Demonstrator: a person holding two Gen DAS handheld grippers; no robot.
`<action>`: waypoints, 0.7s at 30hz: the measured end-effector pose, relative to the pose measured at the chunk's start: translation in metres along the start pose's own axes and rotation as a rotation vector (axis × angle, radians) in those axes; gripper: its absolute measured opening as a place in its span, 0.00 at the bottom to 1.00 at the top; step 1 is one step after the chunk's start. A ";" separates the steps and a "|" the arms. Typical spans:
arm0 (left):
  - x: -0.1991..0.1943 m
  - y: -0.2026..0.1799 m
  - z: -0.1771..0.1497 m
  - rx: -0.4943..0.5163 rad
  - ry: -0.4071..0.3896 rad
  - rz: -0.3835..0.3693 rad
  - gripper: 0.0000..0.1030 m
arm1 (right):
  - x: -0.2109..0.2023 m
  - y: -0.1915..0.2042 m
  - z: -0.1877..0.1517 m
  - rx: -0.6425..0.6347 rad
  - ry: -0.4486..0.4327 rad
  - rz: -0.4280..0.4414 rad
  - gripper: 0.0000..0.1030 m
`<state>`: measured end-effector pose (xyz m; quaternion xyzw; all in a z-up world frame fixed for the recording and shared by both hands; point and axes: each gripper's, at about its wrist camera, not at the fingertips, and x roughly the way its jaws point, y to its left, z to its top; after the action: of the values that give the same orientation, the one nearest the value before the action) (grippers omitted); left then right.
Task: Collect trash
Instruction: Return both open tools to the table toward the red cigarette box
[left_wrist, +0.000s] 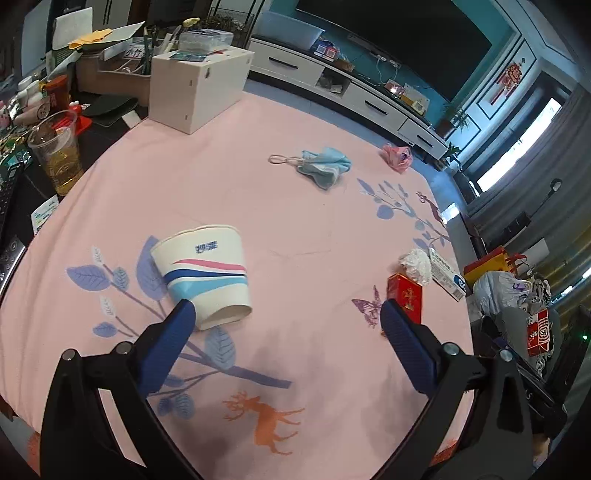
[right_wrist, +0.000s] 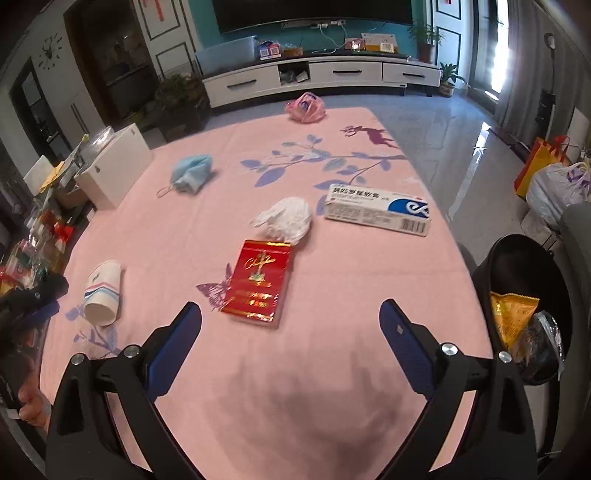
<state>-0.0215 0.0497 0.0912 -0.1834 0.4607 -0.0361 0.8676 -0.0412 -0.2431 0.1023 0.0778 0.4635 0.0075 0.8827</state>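
A paper cup (left_wrist: 207, 275) (right_wrist: 102, 293) with blue and pink stripes lies on its side on the pink tablecloth (left_wrist: 295, 240). My left gripper (left_wrist: 286, 314) is open just behind it, its left fingertip close to the cup's base. A red cigarette pack (right_wrist: 256, 282) (left_wrist: 405, 295) lies flat ahead of my open right gripper (right_wrist: 290, 314). Beyond it lie a crumpled white tissue (right_wrist: 286, 218) (left_wrist: 416, 266), a white medicine box (right_wrist: 378, 208) (left_wrist: 447, 275), a blue face mask (right_wrist: 192, 173) (left_wrist: 321, 166) and a pink wrapper (right_wrist: 306, 107) (left_wrist: 398, 157).
A black bin (right_wrist: 524, 314) holding an orange snack bag (right_wrist: 513, 317) stands at the table's right edge. A white wooden box (left_wrist: 199, 88), a plastic cup of yellow drink (left_wrist: 59, 155) and clutter fill the left end. Bags (right_wrist: 554, 181) sit on the floor at right.
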 end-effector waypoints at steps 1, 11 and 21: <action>0.000 0.004 0.001 -0.011 -0.002 0.012 0.97 | 0.001 0.004 -0.002 -0.003 0.007 0.012 0.92; -0.005 0.045 0.002 -0.094 -0.015 0.044 0.97 | 0.008 0.023 -0.013 -0.022 0.070 0.053 0.92; -0.005 0.068 0.005 -0.149 -0.020 0.015 0.97 | 0.010 0.026 -0.006 0.022 0.061 0.092 0.85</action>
<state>-0.0274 0.1155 0.0745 -0.2445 0.4546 0.0066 0.8565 -0.0391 -0.2157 0.0941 0.1083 0.4861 0.0452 0.8660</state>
